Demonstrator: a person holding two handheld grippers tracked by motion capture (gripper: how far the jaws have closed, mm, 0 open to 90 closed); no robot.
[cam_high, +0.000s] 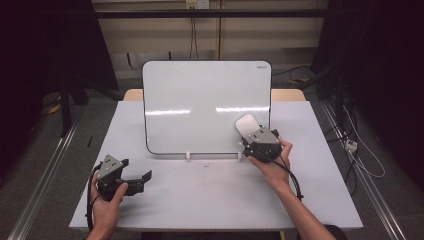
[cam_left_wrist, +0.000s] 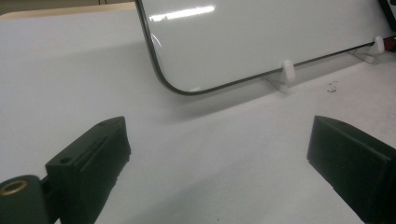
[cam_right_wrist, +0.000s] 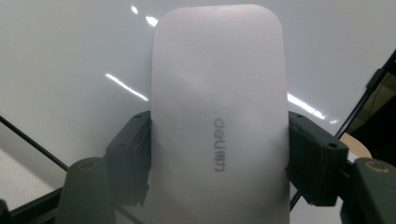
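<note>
At the near left of the white table (cam_high: 200, 200) we see the left gripper (cam_high: 142, 179) resting low in a hand, its jaws pointing right toward the middle of the table and spread wide with nothing between them; in the left gripper view the two black jaws stand far apart over bare tabletop, and each is cut off by the frame's lower edge. Beyond them, the whiteboard (cam_high: 200, 100) stands upright on small white feet (cam_left_wrist: 288, 71) at the middle of the table, leaning slightly back; its right end runs out of the left gripper view, and some tiny dark marks on the table near the feet are too small for us to read. Further right, the right gripper (cam_high: 252, 139) is raised against the lower right part of the board, and its jaws pinch a white eraser (cam_right_wrist: 217, 116) by its long sides. The eraser's flat back faces us with faint grey lettering. Its lower end is cut off in the right gripper view, and whether its hidden face touches the board we cannot tell.
</note>
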